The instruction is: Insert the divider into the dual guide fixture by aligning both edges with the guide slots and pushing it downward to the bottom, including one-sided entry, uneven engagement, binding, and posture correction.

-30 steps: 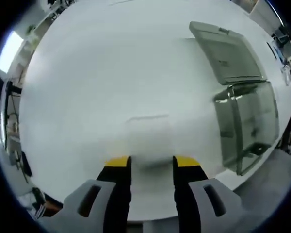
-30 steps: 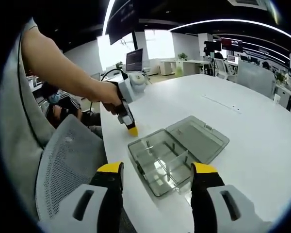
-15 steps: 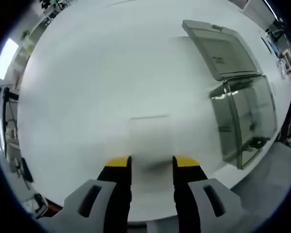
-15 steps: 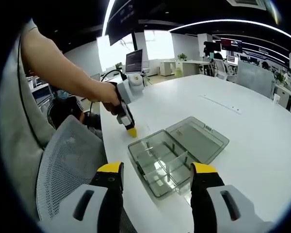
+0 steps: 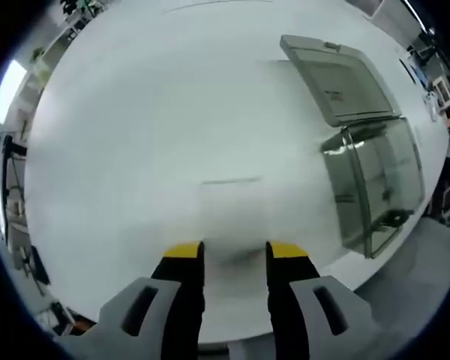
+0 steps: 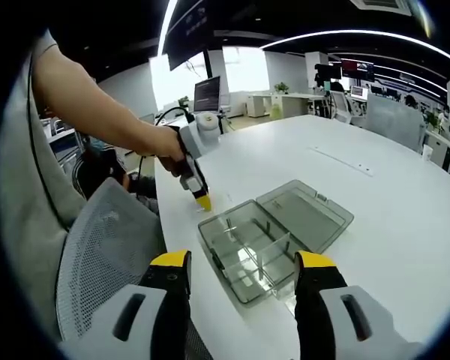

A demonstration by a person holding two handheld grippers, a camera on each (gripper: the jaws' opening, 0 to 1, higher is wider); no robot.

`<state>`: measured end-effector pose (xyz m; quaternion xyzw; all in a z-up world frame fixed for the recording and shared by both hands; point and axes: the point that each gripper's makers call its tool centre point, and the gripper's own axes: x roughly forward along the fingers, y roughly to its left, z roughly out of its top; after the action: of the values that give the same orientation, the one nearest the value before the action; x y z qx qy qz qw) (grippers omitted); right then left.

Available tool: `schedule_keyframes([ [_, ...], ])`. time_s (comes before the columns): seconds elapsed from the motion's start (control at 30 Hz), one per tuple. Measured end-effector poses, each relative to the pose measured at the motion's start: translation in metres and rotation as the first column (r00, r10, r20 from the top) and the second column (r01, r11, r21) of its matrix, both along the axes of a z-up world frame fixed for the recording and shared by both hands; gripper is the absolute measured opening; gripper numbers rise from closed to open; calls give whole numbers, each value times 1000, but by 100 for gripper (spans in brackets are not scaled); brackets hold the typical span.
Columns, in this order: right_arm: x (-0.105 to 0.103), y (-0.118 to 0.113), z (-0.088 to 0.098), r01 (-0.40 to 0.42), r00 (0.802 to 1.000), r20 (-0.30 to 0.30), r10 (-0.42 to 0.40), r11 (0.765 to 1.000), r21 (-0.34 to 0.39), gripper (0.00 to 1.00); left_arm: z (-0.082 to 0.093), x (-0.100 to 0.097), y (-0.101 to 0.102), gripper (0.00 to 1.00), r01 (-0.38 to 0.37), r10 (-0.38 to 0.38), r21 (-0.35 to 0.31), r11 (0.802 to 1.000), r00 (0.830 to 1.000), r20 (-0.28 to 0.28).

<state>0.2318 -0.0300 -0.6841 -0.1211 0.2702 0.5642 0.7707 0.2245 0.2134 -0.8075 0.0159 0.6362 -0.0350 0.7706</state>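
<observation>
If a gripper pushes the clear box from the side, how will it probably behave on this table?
The clear box is thin transparent plastic and looks light, so it would likely slide on the smooth white table rather than tip. Its open lid lies flat beside it, which should steady it, though the lid may flex at the hinge.

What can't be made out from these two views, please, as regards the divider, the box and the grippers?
- Divider: left gripper view, a transparent sheet ahead of the left gripper; blur hides whether it is gripped.
- Clear box: right gripper view, guide slots too small to tell.
- Box's near corner: right gripper view, behind the right gripper.
- Lid label: left gripper view, too small to read.
</observation>
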Motion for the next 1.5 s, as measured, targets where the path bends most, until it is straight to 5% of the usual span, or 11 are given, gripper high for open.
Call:
schedule_keyframes([
  [1.5, -1, -3, 4, 4, 1000, -15, -4, 1000, 21, 52, 24, 5, -11, 29, -18, 29, -143, 990, 997, 73],
])
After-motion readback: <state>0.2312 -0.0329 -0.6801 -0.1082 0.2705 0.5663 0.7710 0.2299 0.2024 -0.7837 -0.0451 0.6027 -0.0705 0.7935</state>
